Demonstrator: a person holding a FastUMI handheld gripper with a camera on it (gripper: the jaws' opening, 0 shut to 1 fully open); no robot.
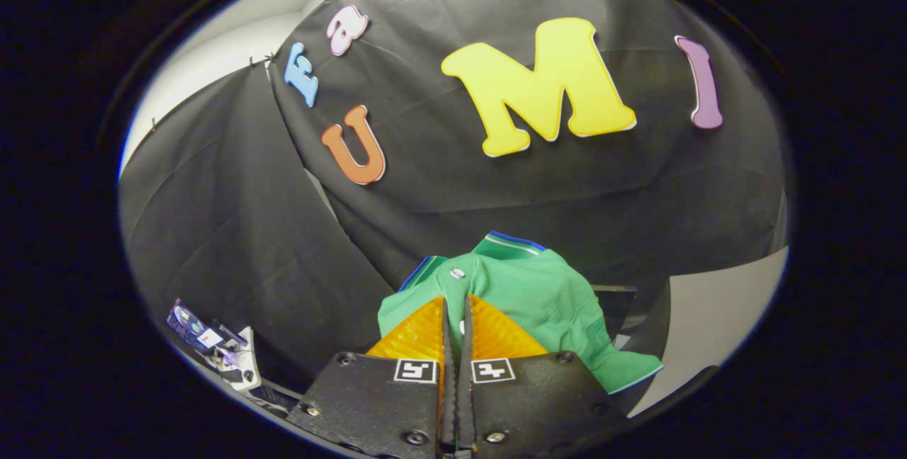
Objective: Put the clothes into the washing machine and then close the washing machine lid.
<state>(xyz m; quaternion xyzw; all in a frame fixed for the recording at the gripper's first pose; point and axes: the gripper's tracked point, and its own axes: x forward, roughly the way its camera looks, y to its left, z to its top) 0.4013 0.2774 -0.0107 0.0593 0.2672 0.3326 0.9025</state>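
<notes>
Tongs [455, 307] sat w/ both fingers [424, 335] pressed together on a fold of the garment [538, 296], nearly no gap betw. them. Garment hung off the tips, bulk of it just ahead & to the right of the fingers, collar uppermost, one sleeve trailing down to the right. Booth wall [248, 232] stood well behind the garment. Small cluster of devices [216, 349] lay low & far left of the fingers, well apart from the garment. Pale panel [708, 317] stood right of the garment, beyond the sleeve.
</notes>
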